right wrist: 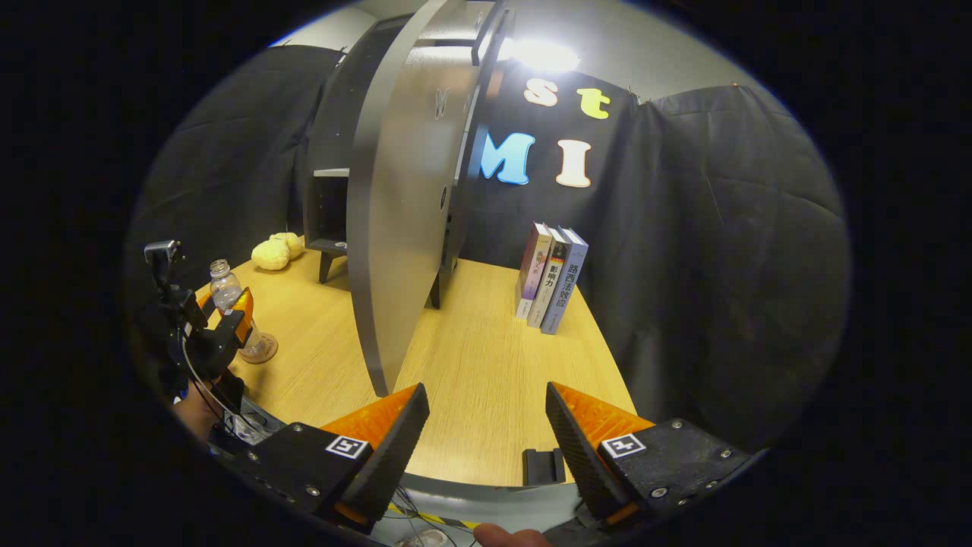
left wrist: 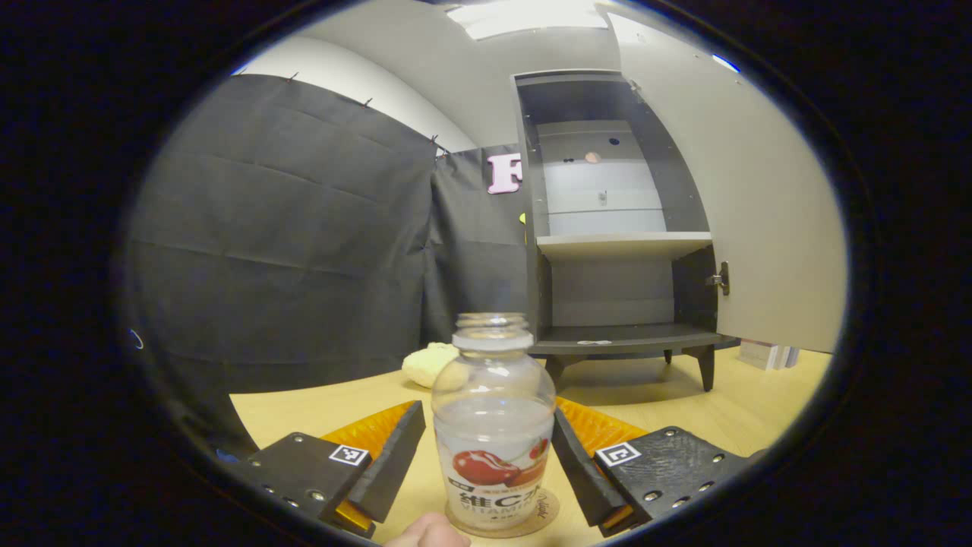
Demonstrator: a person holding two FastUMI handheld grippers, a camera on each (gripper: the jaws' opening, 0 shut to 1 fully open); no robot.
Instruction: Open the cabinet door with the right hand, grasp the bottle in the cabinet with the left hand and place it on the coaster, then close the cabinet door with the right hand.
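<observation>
The left gripper [left wrist: 486, 456] is holding its jaws spread either side of the uncapped, seemingly empty bottle [left wrist: 493, 422] – not pressing it – which is standing on the coaster [left wrist: 547, 509], while the right gripper [right wrist: 486, 433] is hovering with jaws spread over the table [right wrist: 486, 357], and farther back the cabinet [left wrist: 619, 243] is standing with its door [left wrist: 748, 205] open, shelves holding no bottle.

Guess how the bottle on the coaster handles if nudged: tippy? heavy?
The bottle looks like clear thin plastic, uncapped and seemingly empty, so probably light and easy to tip. It stands upright on the coaster, tall for its base, so a high push would likely topple it. The walls may flex under the left hand-held gripper, whose open fingers flank it.
</observation>
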